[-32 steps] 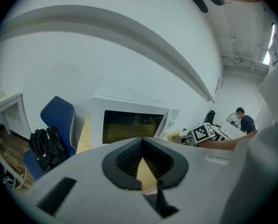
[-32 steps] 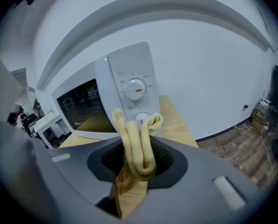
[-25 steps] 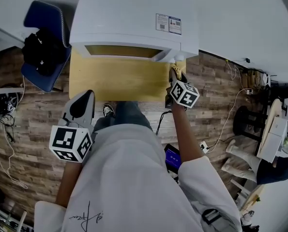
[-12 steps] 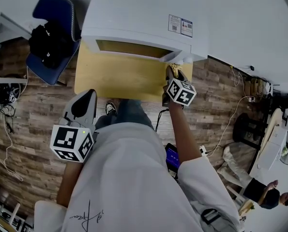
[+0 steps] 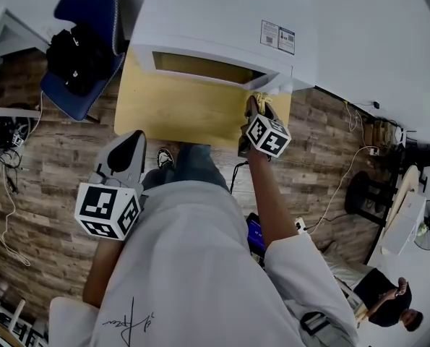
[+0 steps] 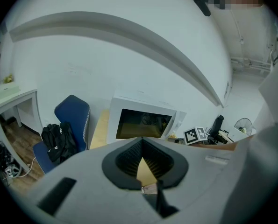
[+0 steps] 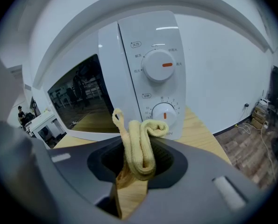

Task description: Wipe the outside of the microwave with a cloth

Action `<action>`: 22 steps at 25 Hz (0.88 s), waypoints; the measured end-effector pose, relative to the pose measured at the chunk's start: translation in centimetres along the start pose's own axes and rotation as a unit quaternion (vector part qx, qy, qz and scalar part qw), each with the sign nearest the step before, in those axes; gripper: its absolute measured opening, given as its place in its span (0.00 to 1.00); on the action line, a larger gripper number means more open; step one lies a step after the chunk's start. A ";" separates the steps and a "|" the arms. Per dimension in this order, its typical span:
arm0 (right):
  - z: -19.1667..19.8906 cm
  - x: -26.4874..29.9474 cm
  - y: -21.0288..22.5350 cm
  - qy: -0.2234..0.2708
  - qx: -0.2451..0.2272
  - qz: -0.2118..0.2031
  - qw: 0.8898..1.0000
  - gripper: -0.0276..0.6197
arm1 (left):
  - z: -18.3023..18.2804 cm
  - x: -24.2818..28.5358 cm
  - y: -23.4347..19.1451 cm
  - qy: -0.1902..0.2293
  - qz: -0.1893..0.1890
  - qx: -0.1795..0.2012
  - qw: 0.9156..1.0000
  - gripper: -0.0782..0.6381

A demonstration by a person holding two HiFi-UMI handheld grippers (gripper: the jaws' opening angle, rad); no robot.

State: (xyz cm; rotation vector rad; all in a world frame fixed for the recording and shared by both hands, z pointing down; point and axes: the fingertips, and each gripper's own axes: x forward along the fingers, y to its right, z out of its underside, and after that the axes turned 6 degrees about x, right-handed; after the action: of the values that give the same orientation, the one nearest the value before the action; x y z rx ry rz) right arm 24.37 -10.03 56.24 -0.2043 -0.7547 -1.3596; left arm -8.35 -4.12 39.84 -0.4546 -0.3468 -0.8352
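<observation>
R gripper [image 7: 138, 164] jaws pinch a folded pale-yellow terry cloth [image 7: 141, 146]. The cloth's top sits right in front of the lower white dial [image 7: 163, 113] on the control panel of the white boxy microwave [image 7: 143, 55]; contact unclear. L gripper [image 6: 141, 141] jaws are pressed together at the tips w/ nothing btwn, held off the near-left corner of the light wooden table [image 5: 178, 114] the microwave stands on. Blue chair [image 5: 92, 20] w/ black bag [image 5: 74, 56] stands left of the table.
</observation>
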 end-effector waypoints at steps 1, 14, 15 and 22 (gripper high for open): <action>0.0 -0.1 -0.1 0.000 0.001 -0.001 1.000 0.23 | 0.0 -0.1 0.0 0.000 0.001 0.000 1.000 0.10; 0.3 0.3 -4.8 -0.007 -0.030 -0.048 0.998 0.23 | 0.5 -1.0 -0.1 0.004 -0.009 -0.003 1.000 0.10; 0.2 0.4 -5.0 -0.007 -0.028 -0.050 0.998 0.23 | 0.5 -1.2 -0.1 0.006 -0.013 -0.002 1.000 0.10; 0.3 1.0 -5.6 -0.017 -0.042 -0.062 0.997 0.23 | 0.7 -1.7 -0.3 0.007 -0.025 0.003 1.000 0.10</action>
State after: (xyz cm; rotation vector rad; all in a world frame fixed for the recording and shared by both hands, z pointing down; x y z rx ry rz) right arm 19.10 -11.93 55.45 -0.2512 -0.7496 -1.5104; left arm -9.70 -2.88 39.72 -0.4351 -0.3494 -0.8851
